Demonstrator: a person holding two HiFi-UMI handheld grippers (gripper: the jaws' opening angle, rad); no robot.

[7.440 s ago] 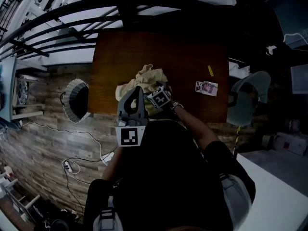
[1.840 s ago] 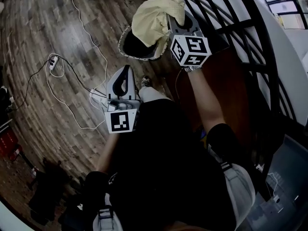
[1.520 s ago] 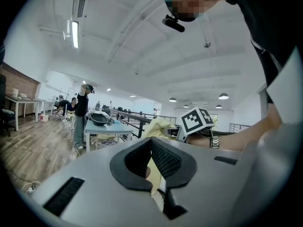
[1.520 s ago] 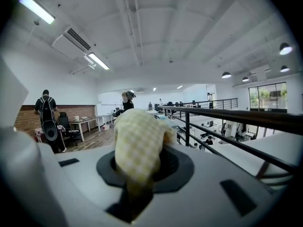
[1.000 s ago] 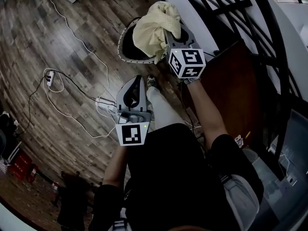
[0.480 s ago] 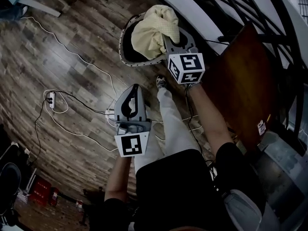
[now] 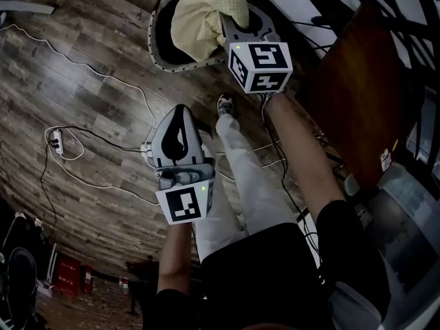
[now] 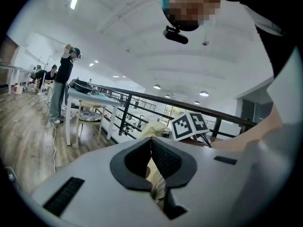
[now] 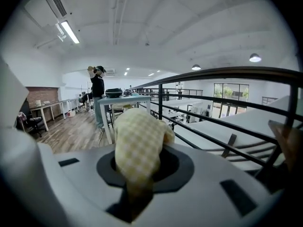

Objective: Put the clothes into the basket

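Cloth (image 7: pixel 204 12) pinched in R gripper (image 7: pixel 225 20), above basket (image 7: pixel 157 47) near rim; lower over basket centre before letting go. L gripper (image 7: pixel 180 113) closed, empty.

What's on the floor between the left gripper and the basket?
In the head view, only bare wooden floor separates the left gripper from the basket; a shoe lies just right of that stretch.
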